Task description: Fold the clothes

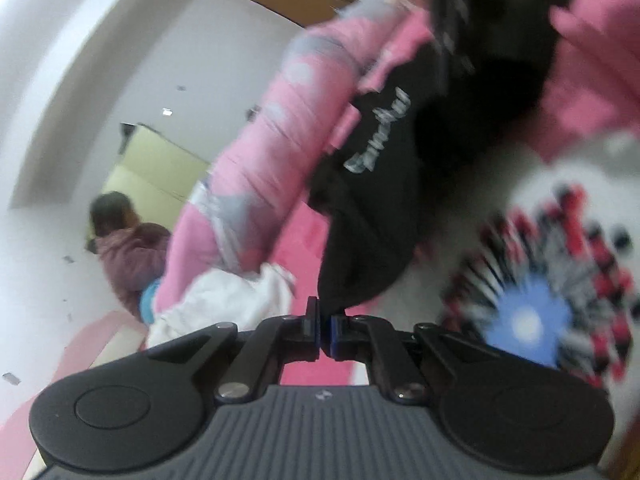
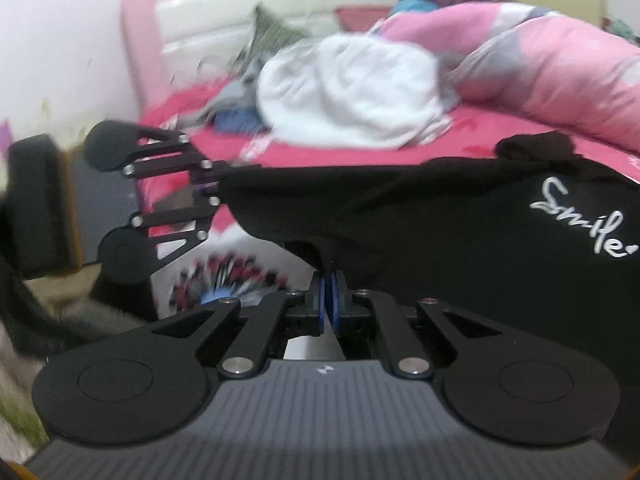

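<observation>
A black garment with white "Smile" lettering hangs stretched between both grippers above a pink bed. My right gripper is shut on its lower edge. My left gripper is shut on another edge of the same black garment; it also shows in the right wrist view, at the left, pinching the cloth's corner. The garment's far side is hidden behind its own folds.
A rolled pink and grey quilt lies along the bed. A white garment and a pile of clothes lie near the pink headboard. A white cloth with a red, black and blue print lies below. A person in purple sits behind.
</observation>
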The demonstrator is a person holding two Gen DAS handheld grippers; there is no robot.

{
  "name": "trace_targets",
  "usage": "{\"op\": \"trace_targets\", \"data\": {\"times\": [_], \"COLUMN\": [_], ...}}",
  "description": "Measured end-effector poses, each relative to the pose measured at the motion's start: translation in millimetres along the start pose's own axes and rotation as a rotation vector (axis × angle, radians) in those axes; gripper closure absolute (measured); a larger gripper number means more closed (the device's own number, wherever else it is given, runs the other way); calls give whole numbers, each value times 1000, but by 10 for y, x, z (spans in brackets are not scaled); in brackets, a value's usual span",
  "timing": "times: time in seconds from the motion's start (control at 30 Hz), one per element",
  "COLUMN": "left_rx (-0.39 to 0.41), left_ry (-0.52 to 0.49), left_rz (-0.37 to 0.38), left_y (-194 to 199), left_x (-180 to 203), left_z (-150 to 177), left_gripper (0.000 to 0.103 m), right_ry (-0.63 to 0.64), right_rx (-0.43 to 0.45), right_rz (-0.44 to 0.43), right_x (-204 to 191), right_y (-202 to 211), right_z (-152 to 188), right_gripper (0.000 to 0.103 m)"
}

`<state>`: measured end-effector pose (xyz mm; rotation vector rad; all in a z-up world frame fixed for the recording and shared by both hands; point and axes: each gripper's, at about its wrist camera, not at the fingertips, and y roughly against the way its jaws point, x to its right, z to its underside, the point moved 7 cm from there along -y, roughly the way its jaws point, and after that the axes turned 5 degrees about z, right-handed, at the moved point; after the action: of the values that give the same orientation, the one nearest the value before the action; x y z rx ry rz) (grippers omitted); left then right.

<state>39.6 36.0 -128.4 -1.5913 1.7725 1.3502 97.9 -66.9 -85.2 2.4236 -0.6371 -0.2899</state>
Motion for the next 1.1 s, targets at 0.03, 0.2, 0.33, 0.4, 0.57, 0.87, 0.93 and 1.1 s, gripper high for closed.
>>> {"op": "trace_targets", "data": {"times": [0.03, 0.2, 0.33, 0.4, 0.57, 0.87, 0.93, 1.1], "left_rx": [-12, -53, -84, -99, -130, -119, -110, -84], "left_ry": [0, 46, 82, 100, 184, 410, 484, 637], "left_rz": [15, 57, 83, 96, 127, 157, 179, 244], "left_y": [-2, 14, 48, 66, 171, 436, 448, 375], "left_x": [28, 46, 46, 46, -29, -429, -522, -647], "left_z": [40, 135, 192, 221, 255, 180, 145, 7], "left_gripper": [98, 98, 94, 89, 83, 70, 68, 65], "right_ry": [16, 70, 77, 54, -2, -187, -259, -502], "right_rx": [-17, -116, -171, -161, -126, -4, 52, 219], "right_rz": [-6, -39, -29, -23, -29, -23, 9, 183], "right_x": [-37, -188, -270, -265, -246, -114, 30, 679], "right_y": [-6, -107, -206, -181, -73, 383, 615, 1348], "right_z": [9, 133, 299, 323, 383, 580, 661, 947], "right_gripper": [101, 101, 100, 98, 89, 74, 73, 61]}}
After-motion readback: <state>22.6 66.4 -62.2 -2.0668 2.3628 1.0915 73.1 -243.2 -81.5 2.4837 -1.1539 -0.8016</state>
